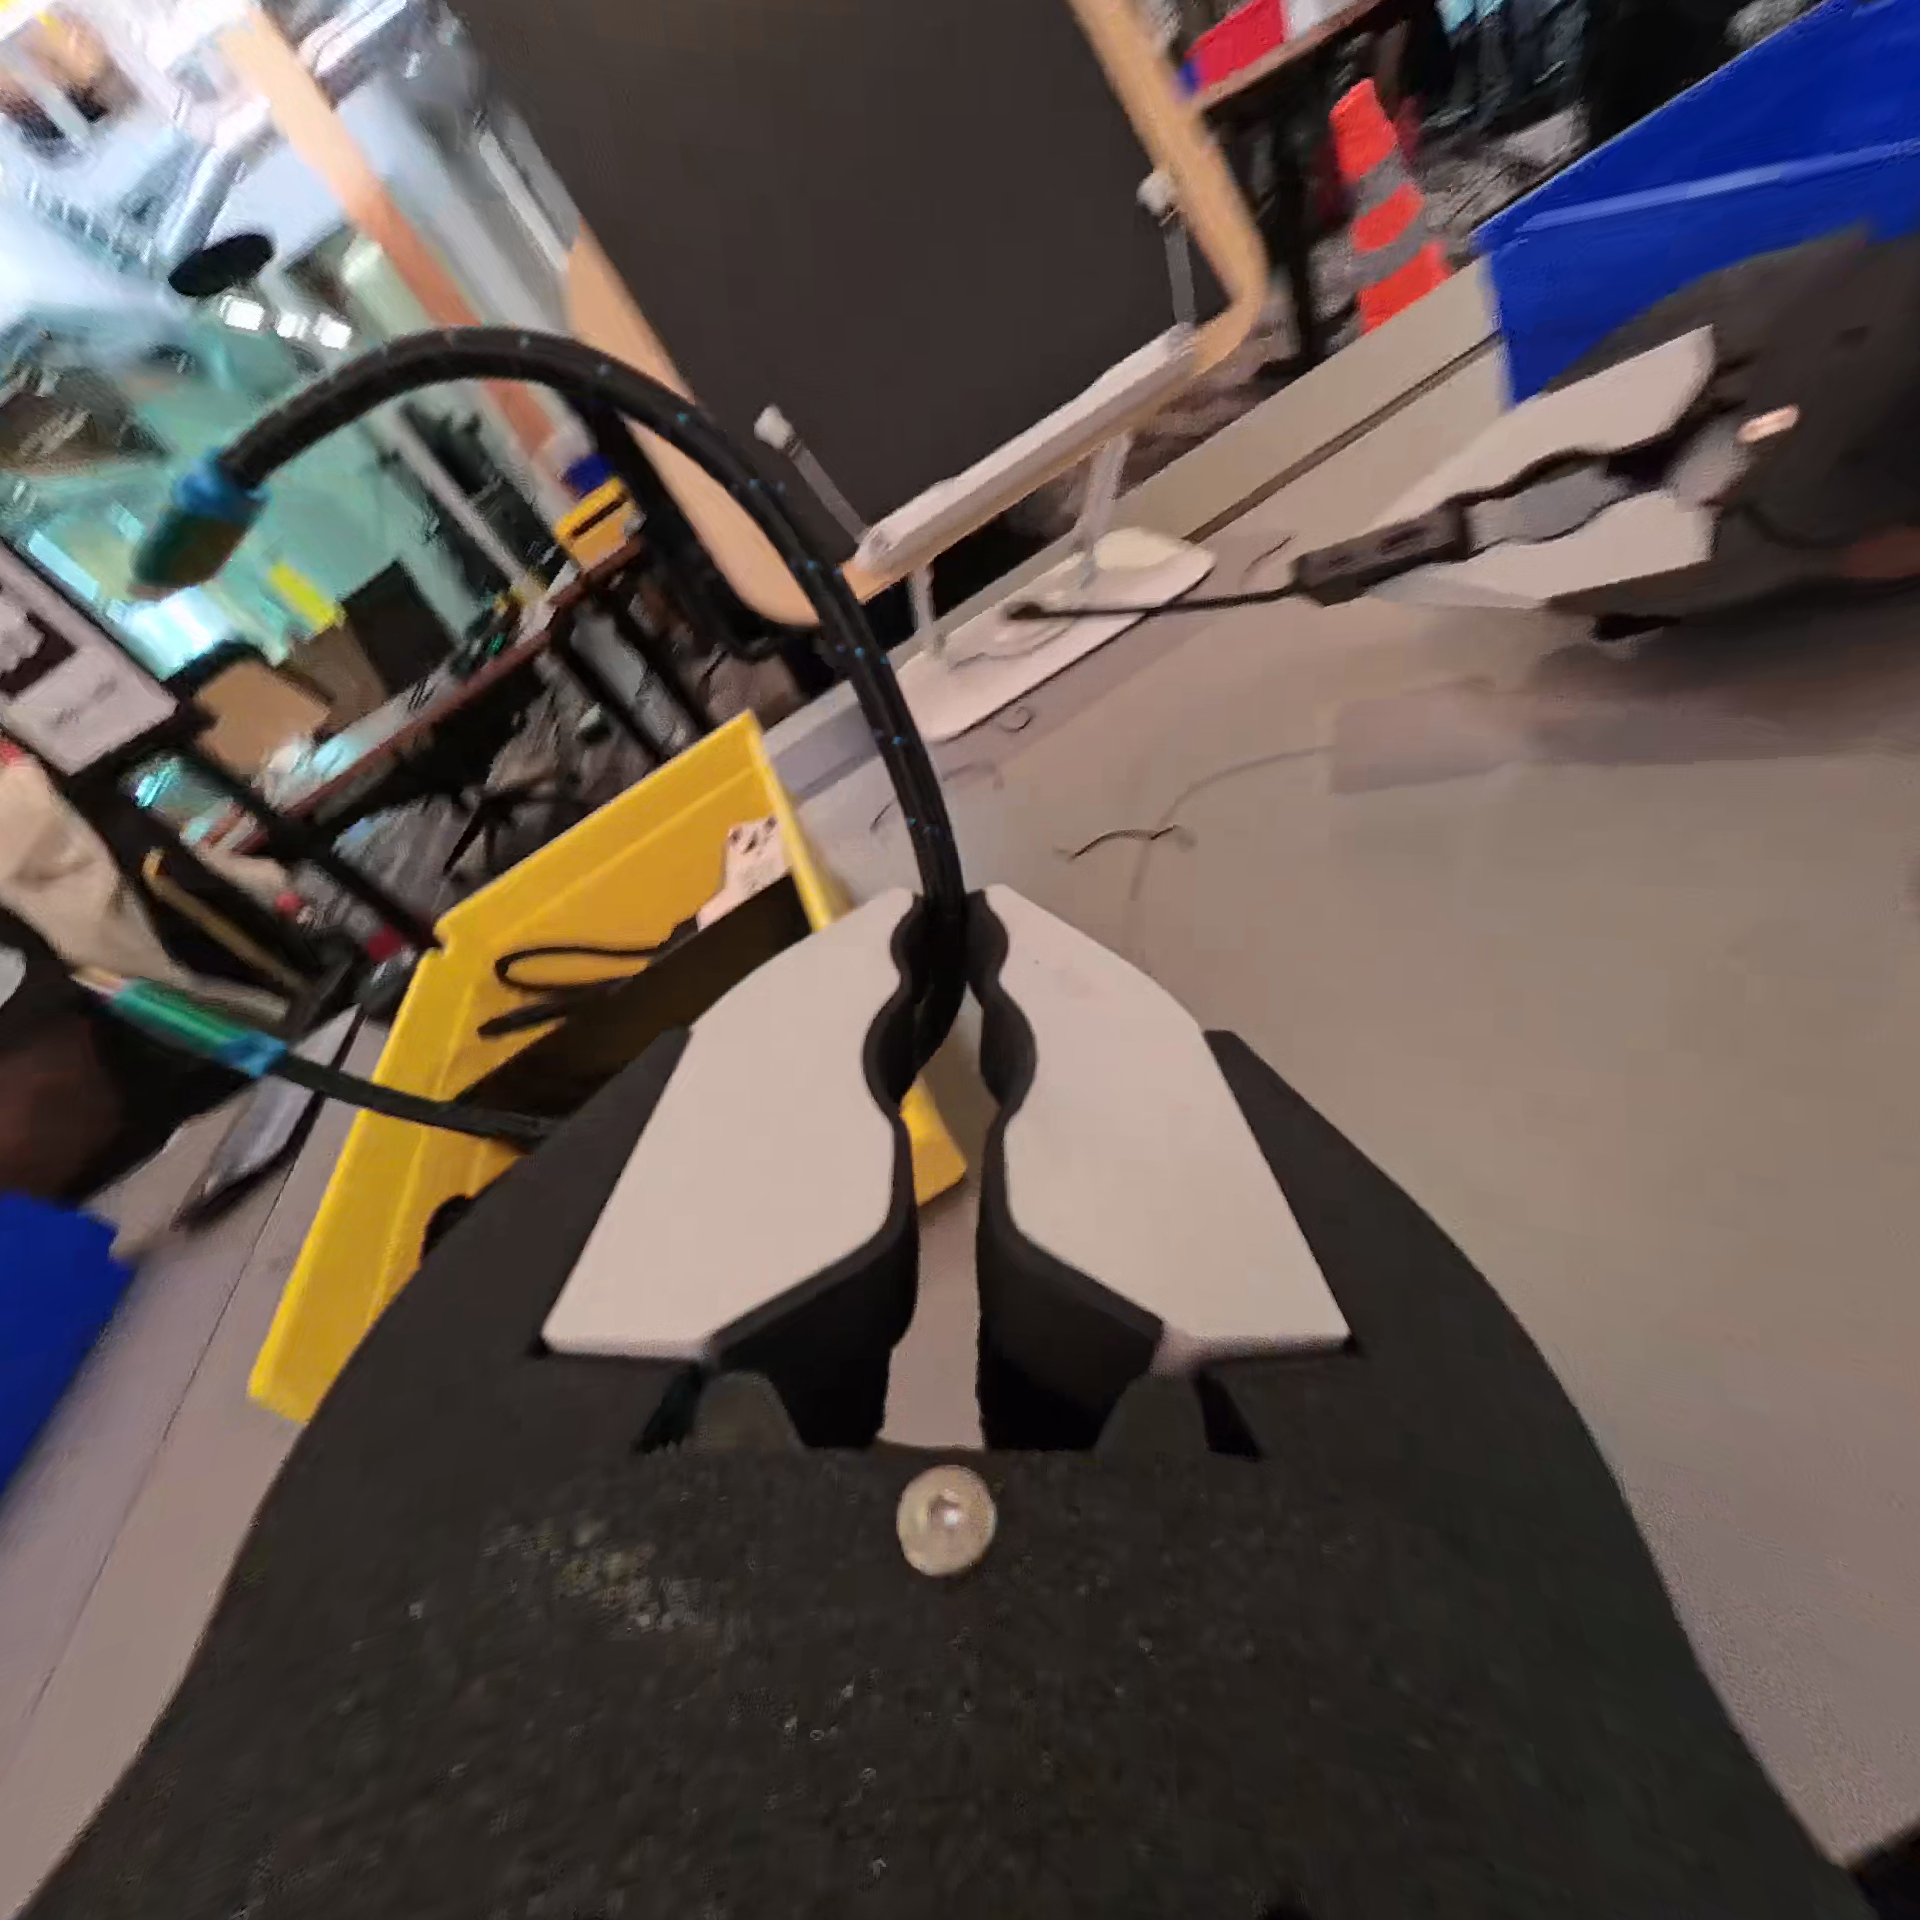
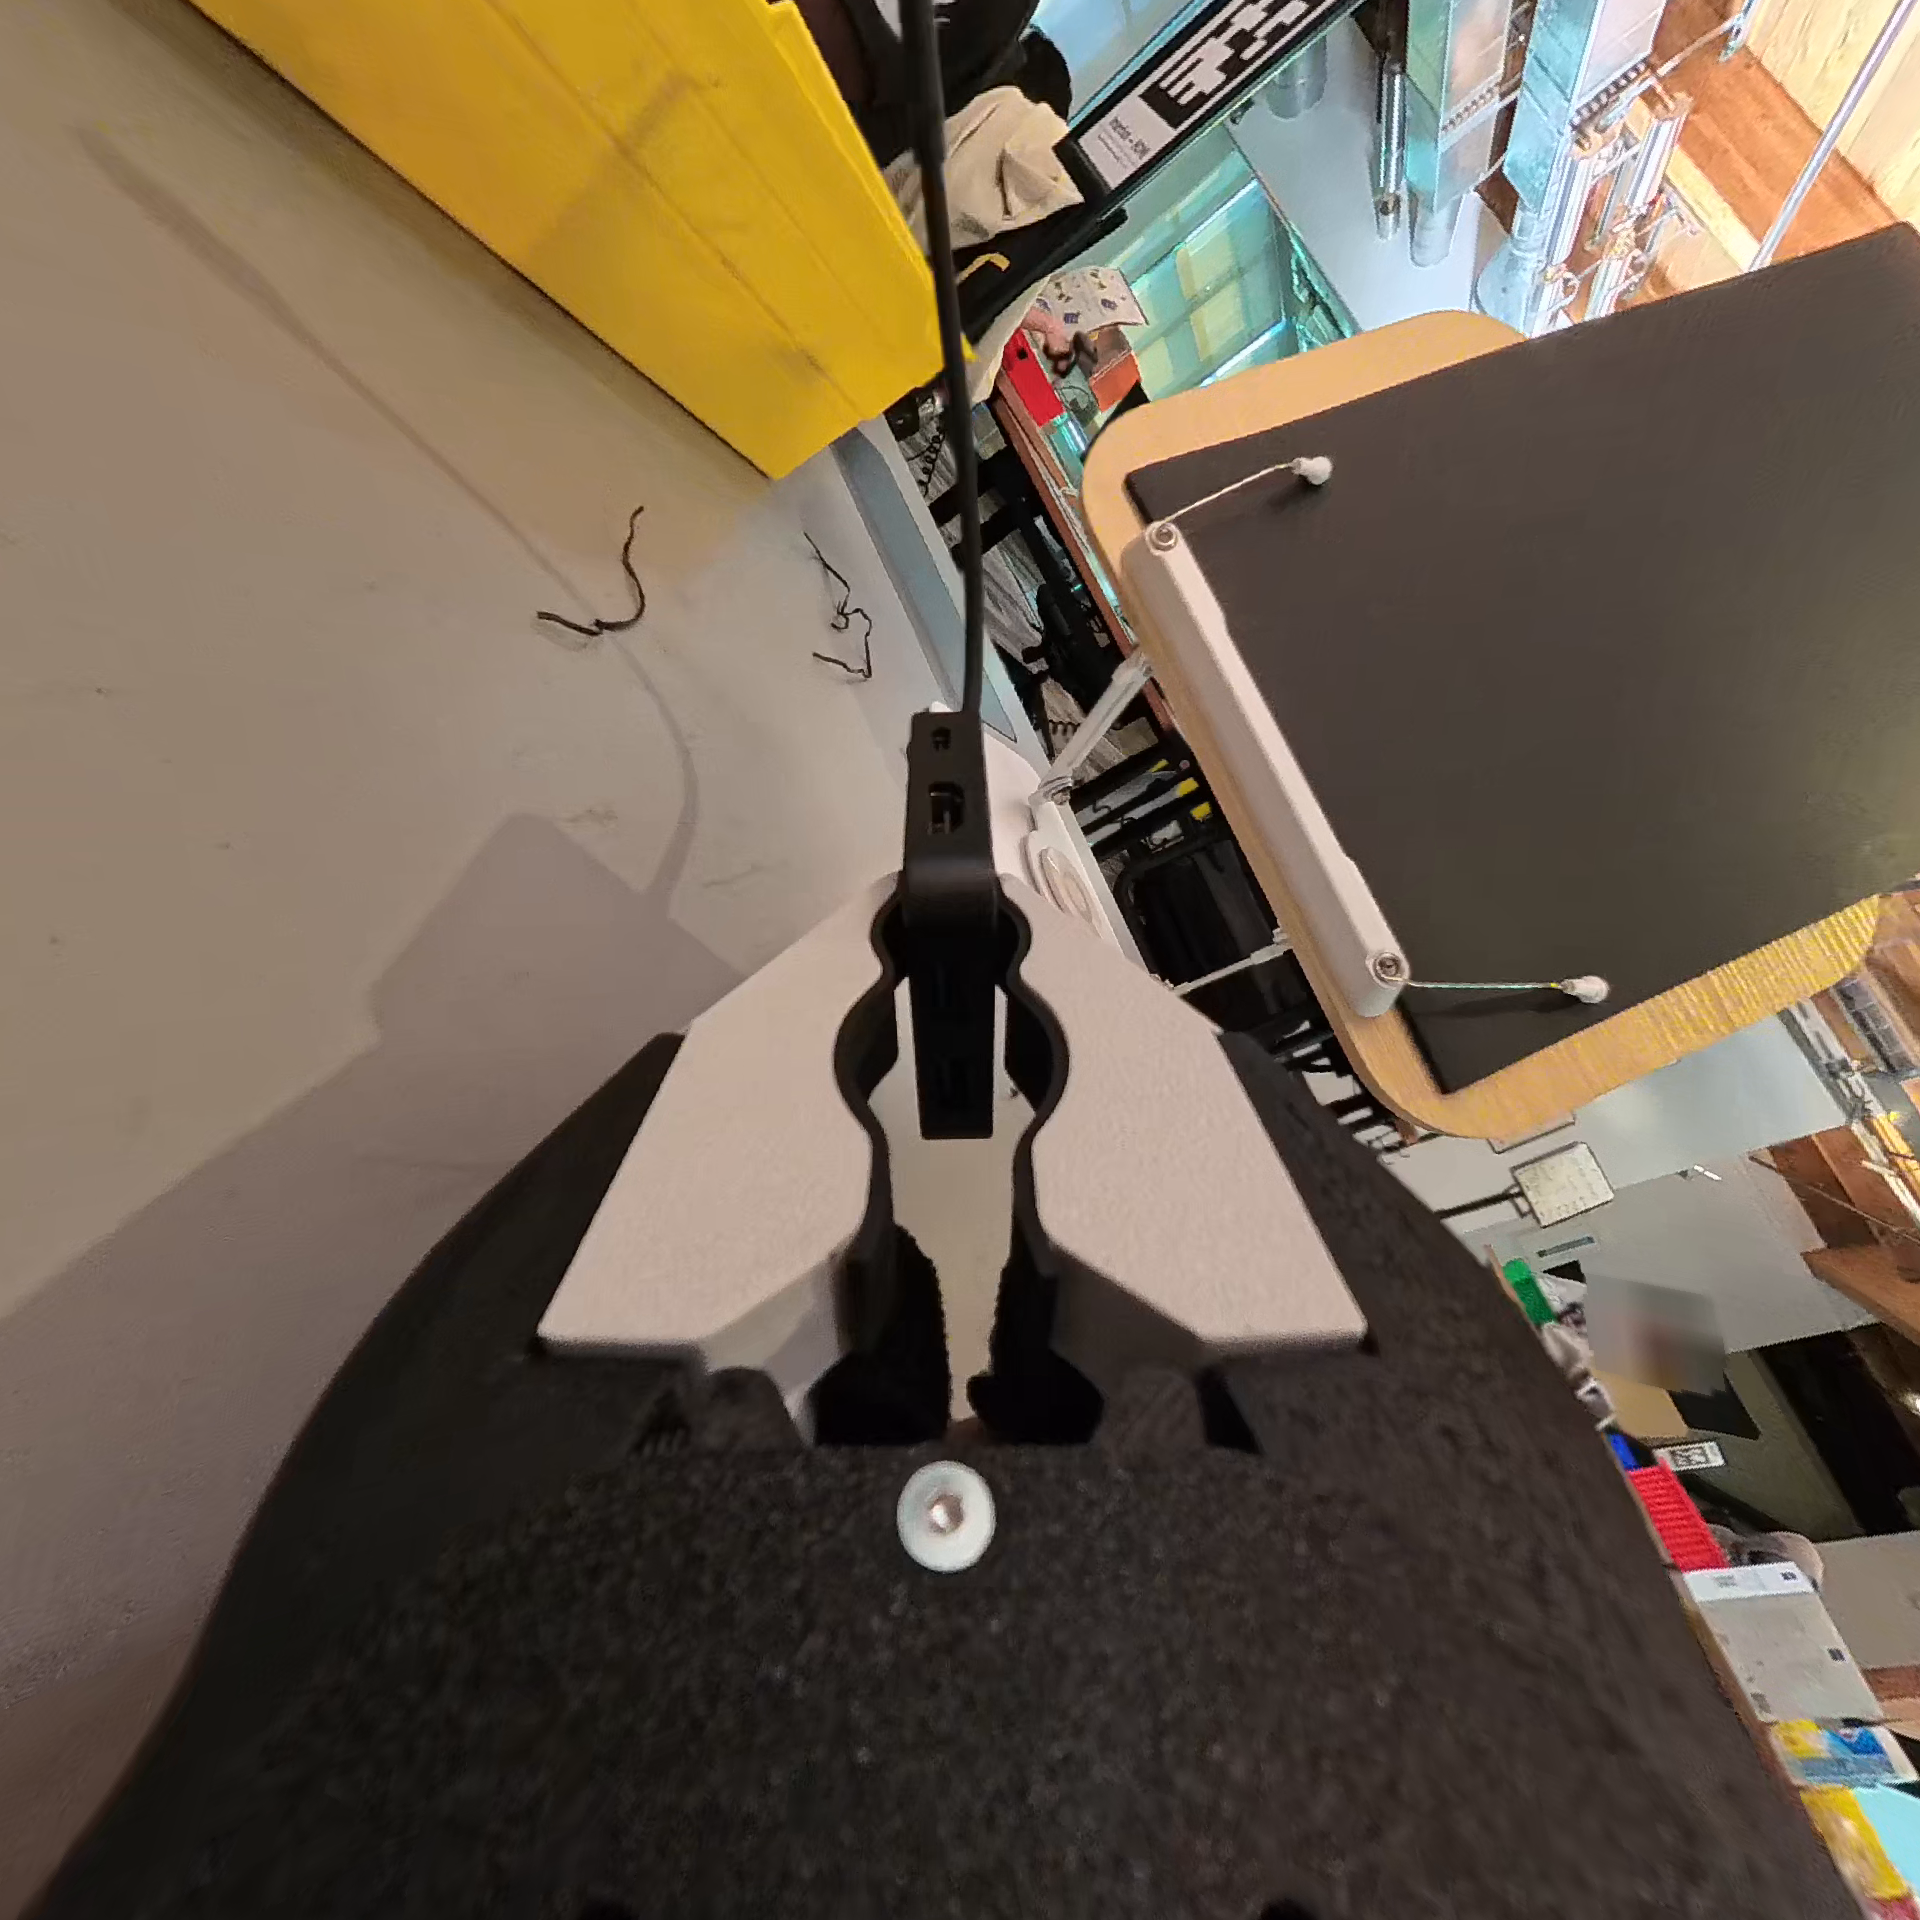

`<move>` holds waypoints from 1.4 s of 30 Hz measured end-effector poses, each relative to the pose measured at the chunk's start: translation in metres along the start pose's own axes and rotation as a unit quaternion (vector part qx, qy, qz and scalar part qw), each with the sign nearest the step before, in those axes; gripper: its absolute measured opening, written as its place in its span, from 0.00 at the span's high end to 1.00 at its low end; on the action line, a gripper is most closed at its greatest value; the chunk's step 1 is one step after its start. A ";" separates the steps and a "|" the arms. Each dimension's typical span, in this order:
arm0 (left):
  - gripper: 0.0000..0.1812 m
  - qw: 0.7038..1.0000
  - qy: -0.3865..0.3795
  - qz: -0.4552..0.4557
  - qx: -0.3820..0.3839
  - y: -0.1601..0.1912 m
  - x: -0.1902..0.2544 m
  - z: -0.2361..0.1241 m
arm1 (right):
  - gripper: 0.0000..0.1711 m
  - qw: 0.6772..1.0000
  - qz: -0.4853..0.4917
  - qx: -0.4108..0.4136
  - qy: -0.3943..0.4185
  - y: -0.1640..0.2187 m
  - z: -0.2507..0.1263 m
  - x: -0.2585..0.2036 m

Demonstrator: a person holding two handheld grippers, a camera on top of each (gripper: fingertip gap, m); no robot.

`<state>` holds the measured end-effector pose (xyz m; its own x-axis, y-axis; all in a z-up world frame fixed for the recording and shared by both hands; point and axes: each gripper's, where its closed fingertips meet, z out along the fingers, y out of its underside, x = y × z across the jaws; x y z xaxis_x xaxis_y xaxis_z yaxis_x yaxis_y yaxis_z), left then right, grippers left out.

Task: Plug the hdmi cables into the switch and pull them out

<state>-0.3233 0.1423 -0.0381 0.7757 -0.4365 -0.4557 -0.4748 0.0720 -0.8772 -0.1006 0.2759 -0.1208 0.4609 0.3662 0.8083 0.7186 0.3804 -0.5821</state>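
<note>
My left claw (image 1: 948,914) pinches a braided black HDMI cable (image 1: 831,613), which arches up to a blue-collared plug (image 1: 197,520) hanging in the air. My right claw (image 2: 951,904) clamps the black switch (image 2: 948,935) on edge above the grey table (image 2: 312,831), its thin lead running past a yellow bin (image 2: 644,208). A black-and-white coded sign (image 2: 1216,62) hangs beyond; I leave its wording unquoted.

No legible writing on anything.
</note>
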 end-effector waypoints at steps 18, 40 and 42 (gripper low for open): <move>0.97 0.665 0.340 -0.664 0.023 0.009 0.092 -0.004 | 0.93 1.000 0.028 -0.003 0.005 0.003 0.000 0.007; 0.71 0.920 0.128 -0.312 -0.200 0.098 0.043 -0.045 | 0.93 1.000 0.019 -0.016 0.002 0.007 0.001 0.004; 0.69 0.934 0.133 -0.268 -0.195 0.085 0.062 -0.036 | 0.93 1.000 0.019 -0.018 0.002 0.007 0.001 0.004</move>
<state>-0.3301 0.0889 -0.1353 0.8400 -0.5264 0.1318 -0.2035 -0.5308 -0.8227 -0.0944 0.2813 -0.1221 0.4901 0.3754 0.7867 0.7189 0.3363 -0.6084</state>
